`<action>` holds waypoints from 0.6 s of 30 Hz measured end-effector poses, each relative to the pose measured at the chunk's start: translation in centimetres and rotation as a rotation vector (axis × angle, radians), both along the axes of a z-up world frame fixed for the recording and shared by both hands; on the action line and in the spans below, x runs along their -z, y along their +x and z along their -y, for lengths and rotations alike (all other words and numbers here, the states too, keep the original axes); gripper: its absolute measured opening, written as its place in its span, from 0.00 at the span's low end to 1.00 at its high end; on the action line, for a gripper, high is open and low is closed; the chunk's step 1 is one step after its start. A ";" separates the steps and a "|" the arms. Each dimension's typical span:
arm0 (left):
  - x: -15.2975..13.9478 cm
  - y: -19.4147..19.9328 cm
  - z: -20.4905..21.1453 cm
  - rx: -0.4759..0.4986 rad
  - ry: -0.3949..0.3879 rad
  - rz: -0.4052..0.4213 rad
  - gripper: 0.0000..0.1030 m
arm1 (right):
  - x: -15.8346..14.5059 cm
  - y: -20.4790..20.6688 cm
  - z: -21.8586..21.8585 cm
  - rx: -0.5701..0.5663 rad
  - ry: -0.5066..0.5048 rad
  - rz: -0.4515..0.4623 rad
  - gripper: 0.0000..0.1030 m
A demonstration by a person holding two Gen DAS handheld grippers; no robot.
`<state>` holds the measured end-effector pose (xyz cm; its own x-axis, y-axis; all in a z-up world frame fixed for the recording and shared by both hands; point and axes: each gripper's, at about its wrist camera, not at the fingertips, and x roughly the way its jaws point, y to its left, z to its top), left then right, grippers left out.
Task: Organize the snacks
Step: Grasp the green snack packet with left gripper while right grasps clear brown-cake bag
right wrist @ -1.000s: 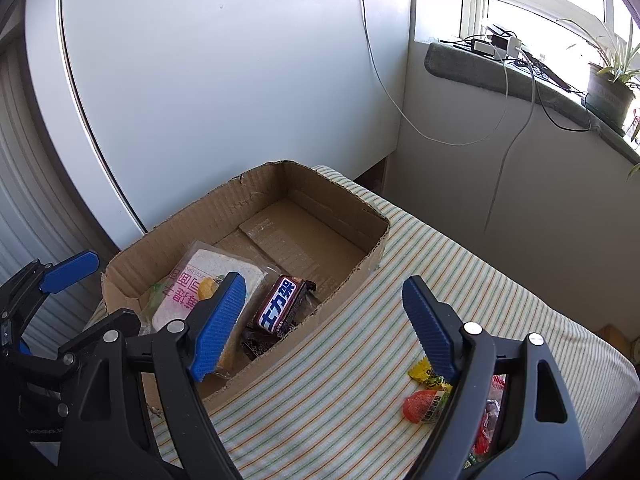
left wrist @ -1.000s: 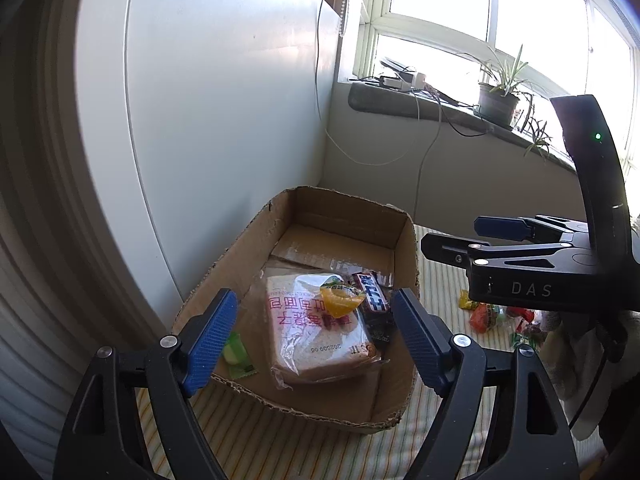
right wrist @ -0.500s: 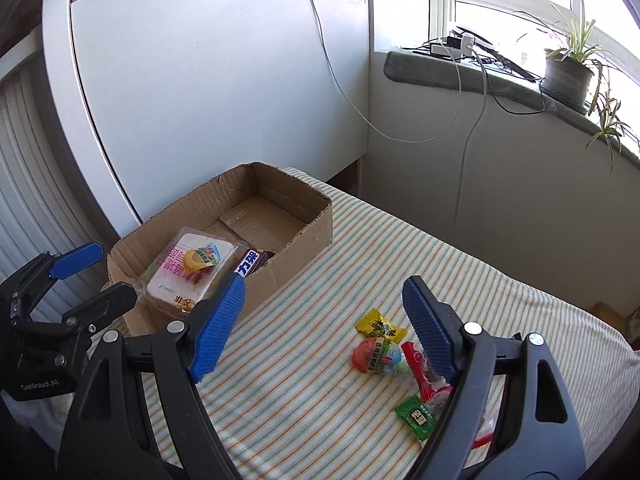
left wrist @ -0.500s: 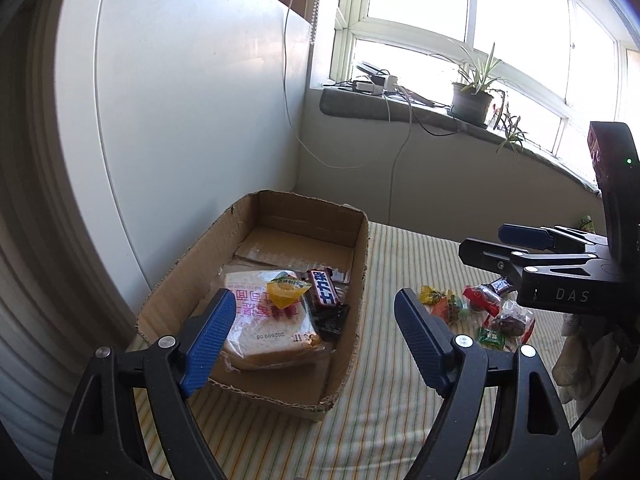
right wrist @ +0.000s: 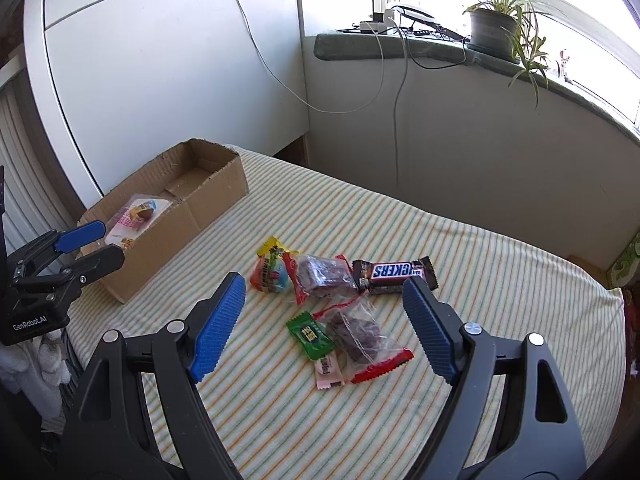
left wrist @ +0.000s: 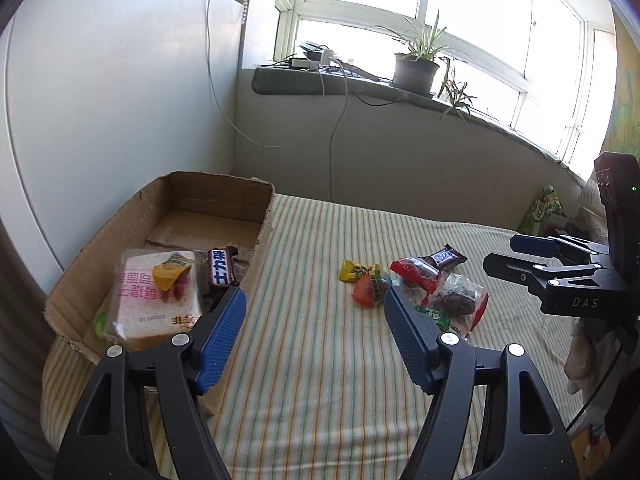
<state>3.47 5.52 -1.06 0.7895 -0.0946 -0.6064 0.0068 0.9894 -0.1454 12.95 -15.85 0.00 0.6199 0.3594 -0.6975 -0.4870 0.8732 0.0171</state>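
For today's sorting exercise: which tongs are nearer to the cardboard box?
Left. The left tongs hover open right beside the cardboard box, one finger overlapping its near corner. The right tongs are open above the loose snack pile, well away from it.

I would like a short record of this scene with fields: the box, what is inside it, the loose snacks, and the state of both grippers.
box: cardboard box, open top, on the striped cloth, at its left end
in box: wrapped bread pack with a yellow jelly cup on it; a chocolate bar beside it
loose snacks: Snickers bar, green candy, two clear packs of dark sweets, a few small candies, all on the cloth right of the box
left gripper: open, empty
right gripper: open, empty, above the loose pile
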 end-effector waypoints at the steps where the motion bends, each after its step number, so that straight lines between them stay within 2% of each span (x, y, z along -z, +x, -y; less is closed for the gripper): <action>1: 0.2 0.2 0.5 0.013 -0.004 -0.007 0.62 | 0.4 0.1 0.5 0.004 -0.008 -0.010 0.81; 3: 0.6 0.5 1.5 0.038 -0.009 -0.018 0.57 | 1.1 0.2 1.4 0.009 -0.021 -0.023 0.79; 5: 1.1 0.9 2.4 0.065 -0.019 -0.034 0.51 | 1.9 0.3 2.0 -0.001 -0.029 -0.045 0.66; 7: 1.6 1.1 3.3 0.092 -0.038 -0.052 0.44 | 2.7 0.5 2.3 -0.018 -0.041 -0.071 0.58; 9: 2.1 1.5 4.2 0.116 -0.051 -0.074 0.39 | 3.4 0.7 2.6 -0.033 -0.051 -0.087 0.57; 13: 3.1 2.4 5.9 0.155 -0.062 -0.110 0.39 | 4.6 1.2 2.4 -0.060 -0.071 -0.103 0.56; 16: 3.8 3.2 7.1 0.182 -0.070 -0.136 0.39 | 5.4 2.0 2.1 -0.079 -0.087 -0.119 0.50; 18: 4.3 3.7 7.8 0.200 -0.072 -0.154 0.39 | 5.9 2.4 1.8 -0.093 -0.101 -0.123 0.50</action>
